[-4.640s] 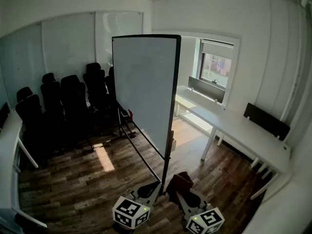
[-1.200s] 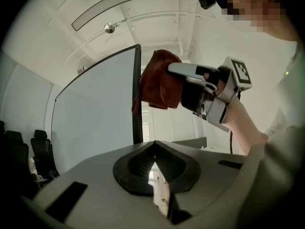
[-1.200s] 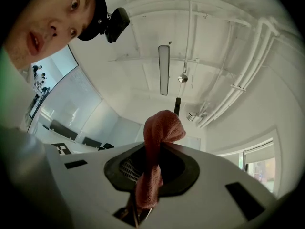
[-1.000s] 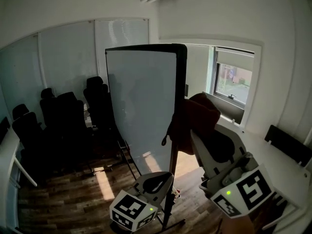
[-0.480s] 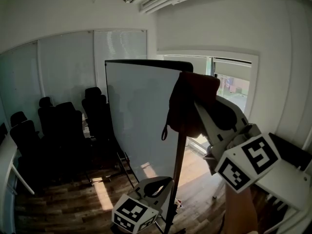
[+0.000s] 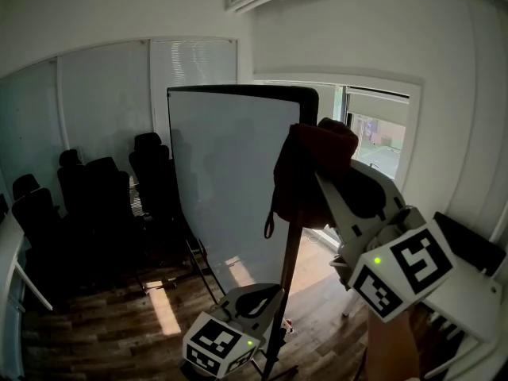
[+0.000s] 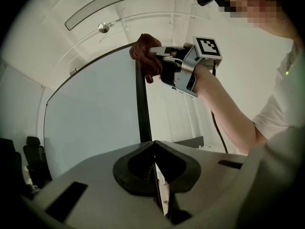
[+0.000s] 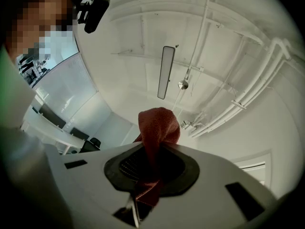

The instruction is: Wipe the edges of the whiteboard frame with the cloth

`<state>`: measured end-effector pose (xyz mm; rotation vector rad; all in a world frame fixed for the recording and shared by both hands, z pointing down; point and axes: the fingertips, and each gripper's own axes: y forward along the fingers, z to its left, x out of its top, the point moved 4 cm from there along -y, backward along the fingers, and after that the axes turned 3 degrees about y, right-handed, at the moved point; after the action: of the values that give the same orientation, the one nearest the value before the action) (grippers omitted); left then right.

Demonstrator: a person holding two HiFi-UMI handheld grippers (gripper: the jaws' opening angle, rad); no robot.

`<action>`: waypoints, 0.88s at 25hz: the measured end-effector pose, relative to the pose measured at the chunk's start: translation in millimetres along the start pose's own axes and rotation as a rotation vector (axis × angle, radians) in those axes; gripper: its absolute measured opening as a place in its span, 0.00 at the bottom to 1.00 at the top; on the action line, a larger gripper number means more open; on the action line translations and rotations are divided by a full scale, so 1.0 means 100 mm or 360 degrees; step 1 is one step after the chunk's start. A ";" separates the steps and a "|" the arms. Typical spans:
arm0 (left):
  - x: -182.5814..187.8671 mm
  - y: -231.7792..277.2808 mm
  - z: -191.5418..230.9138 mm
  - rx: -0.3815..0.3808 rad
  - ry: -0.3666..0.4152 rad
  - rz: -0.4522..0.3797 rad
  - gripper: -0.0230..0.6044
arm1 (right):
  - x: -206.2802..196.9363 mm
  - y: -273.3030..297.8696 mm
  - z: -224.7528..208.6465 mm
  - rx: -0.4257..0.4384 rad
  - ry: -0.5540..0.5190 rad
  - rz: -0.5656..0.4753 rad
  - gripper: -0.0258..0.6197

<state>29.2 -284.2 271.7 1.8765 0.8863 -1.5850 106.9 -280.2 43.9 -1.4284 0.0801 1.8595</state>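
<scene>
cloth (image 8: 159, 128): dark red, knobbly woven texture, matt, bit fuzzy at edges.
whiteboard (image 6: 226, 173) face: smooth, soft sheen.
frame (image 6: 238, 90): black, smooth, semi-matt; metal or plastic, honestly can't tell.
right hand-held gripper (image 8: 150, 168) + left hand-held gripper (image 7: 155, 173): pale grey plastic shells, matt. black pads inside look rubbery and ribbed.
floor (image 6: 103, 324): dark wood-look planks, visible grain, low gloss where sun hits.
chairs (image 6: 95, 197): black, matt, too dark to tell upholstery.

The cloth (image 6: 309, 173) is dark red. The whiteboard (image 6: 226, 181) is white with a black frame (image 6: 238, 91). At nine o'clock the chairs (image 6: 95, 201) are black, on a brown plank floor (image 6: 111, 324).
</scene>
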 end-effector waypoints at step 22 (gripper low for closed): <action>-0.18 -0.08 -0.06 0.0065 -0.0037 0.0013 0.05 | -0.82 -0.29 0.28 0.0040 0.0222 0.0102 0.12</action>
<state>25.1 -277.2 290.4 1.8833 0.8417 -1.6282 107.6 -289.8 135.4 -1.5534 0.2194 1.8016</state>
